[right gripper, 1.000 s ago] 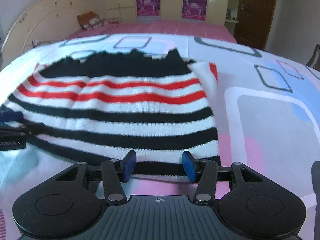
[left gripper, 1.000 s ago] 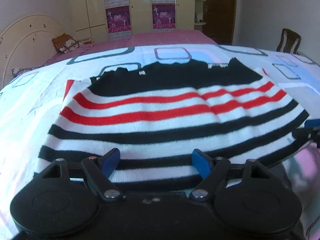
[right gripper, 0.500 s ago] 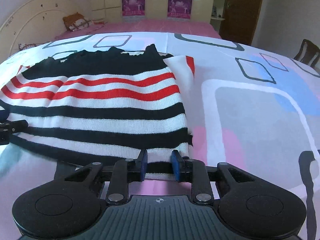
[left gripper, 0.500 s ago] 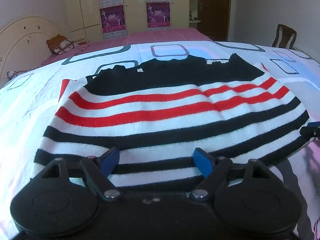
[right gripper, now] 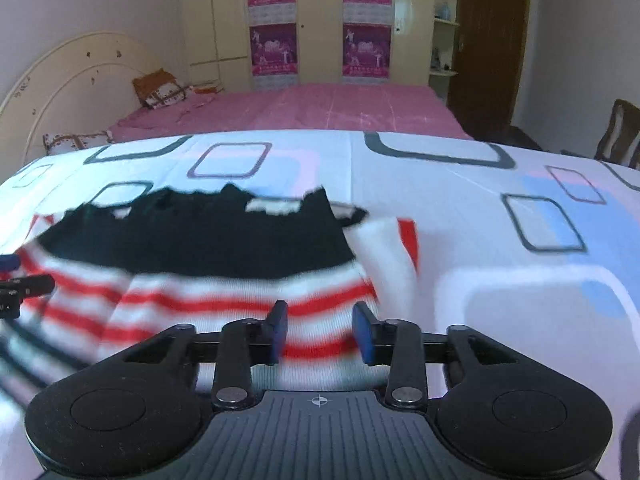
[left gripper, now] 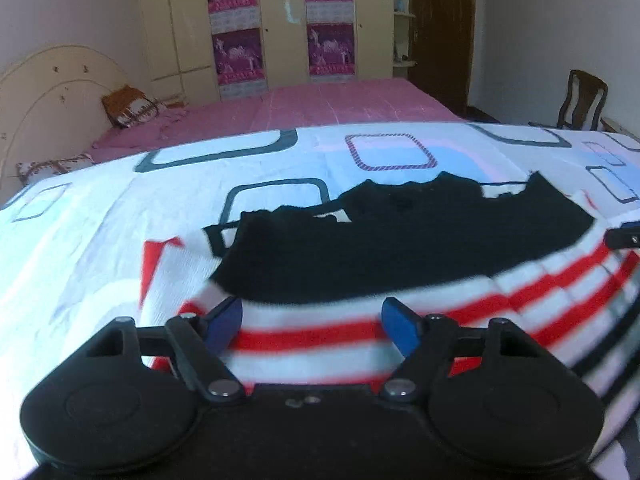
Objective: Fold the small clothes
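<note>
A big bed with a white sheet (right gripper: 460, 216) fills the room, and the striped sweater (left gripper: 360, 248) lies on it. The left gripper (left gripper: 312, 318) is wide over the stripes. The right gripper (right gripper: 320, 330) is narrower and has just been opening, with cloth between; I cannot tell if it pinches

Home bedroom: bed (right gripper: 320, 116), headboard (right gripper: 72, 80), wardrobe (right gripper: 224, 20)

1. The knitted striped sweater (left gripper: 400, 264) was black across the top, with red and white stripes below.
2. The printed bedsheet (right gripper: 500, 280) was white with grey, blue and pink rounded squares.
3. The far bedspread (right gripper: 320, 114) was pink.
</note>
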Demonstrator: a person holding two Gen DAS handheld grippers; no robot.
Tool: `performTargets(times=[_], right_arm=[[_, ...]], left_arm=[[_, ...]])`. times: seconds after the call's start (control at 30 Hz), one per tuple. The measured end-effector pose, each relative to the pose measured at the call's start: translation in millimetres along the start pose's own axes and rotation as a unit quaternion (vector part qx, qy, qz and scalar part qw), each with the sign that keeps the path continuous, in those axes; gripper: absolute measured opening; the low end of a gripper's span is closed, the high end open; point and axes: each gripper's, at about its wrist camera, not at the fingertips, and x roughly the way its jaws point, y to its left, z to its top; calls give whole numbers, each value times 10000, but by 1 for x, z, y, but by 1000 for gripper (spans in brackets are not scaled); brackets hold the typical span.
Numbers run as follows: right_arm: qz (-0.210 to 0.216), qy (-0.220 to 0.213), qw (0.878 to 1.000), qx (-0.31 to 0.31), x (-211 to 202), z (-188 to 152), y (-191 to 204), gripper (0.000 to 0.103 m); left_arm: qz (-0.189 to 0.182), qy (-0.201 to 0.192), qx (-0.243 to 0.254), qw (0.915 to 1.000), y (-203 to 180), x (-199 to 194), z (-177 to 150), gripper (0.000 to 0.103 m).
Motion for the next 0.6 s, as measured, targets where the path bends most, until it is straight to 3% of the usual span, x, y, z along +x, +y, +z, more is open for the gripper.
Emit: performTargets(times=[0.07, 0.13, 0.17, 0.23, 0.3, 0.43, 0.53, 0.6], right_arm=[[-15, 175, 9998, -51, 25, 12, -1, 36], [-508, 466, 9976, -89, 51, 18, -10, 36], [-554, 525, 9971, 35, 58, 18, -19, 38], [-439, 495, 9970, 404, 56, 19, -33, 39], [-483, 421, 9975, 314, 49, 16, -31, 39], [-232, 186, 9981, 541, 23, 8, -32, 39], [-236, 369, 9987, 270, 24, -1, -26, 39], [-274, 497, 9982, 189, 32, -5, -25, 40]], left_arm=[[39, 65, 38, 10000, 7, 18, 6, 79], [80, 94, -13, 9999, 18, 33, 7, 83], [60, 61, -1, 10000, 21, 36, 8, 84], [64, 40, 119, 9999, 19, 37, 9, 85], [142, -17, 188, 9997, 12, 28, 9, 79], [-252, -213, 105, 9994, -17, -1, 2, 81], [-385, -77, 46, 9992, -42, -1, -6, 83], [-140, -13, 142, 9998, -54, 9, -10, 88]])
